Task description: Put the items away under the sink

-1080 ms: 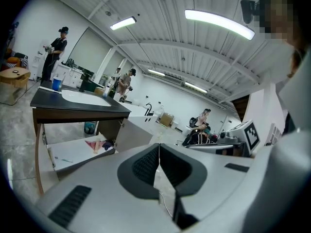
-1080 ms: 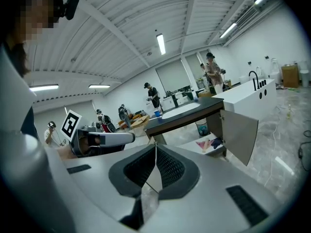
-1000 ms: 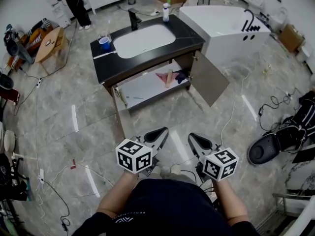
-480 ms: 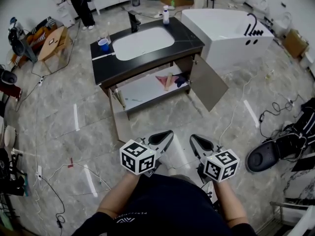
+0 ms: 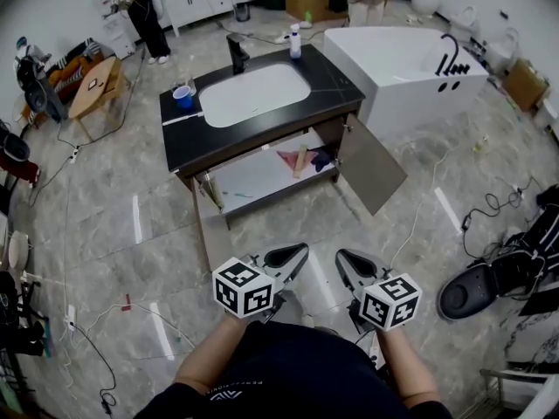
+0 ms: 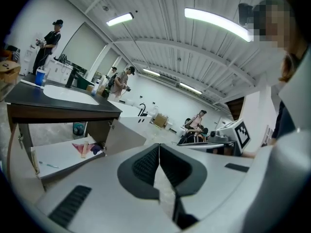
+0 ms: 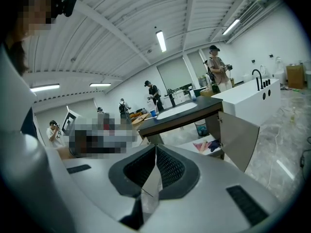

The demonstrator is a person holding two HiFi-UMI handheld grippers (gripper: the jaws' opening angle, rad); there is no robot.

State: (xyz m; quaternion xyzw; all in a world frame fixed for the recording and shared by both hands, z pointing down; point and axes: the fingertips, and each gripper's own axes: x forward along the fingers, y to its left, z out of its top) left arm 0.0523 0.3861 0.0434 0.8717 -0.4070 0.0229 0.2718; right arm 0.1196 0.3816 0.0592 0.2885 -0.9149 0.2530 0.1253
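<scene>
You had the left gripper (image 5: 291,255) and right gripper (image 5: 349,260) pinched fully closed, both empty, near you. Pink cloth (image 5: 287,157) lay far off on the white under-sink shelf (image 5: 253,171). Blue plastic cup (image 5: 183,97) stood left on the black countertop (image 5: 336,81).

My left gripper (image 5: 295,252) and right gripper (image 5: 343,257) are level with each other in front of my torso, side by side but apart, each pointing forward and slightly downward. Left: jaws pressed together, nothing between them. Right: jaws meeting at the tips, likewise empty. My forearms (image 5: 206,359) reach forward, elbows bent, behind each marker cube (image 5: 242,289).
</scene>
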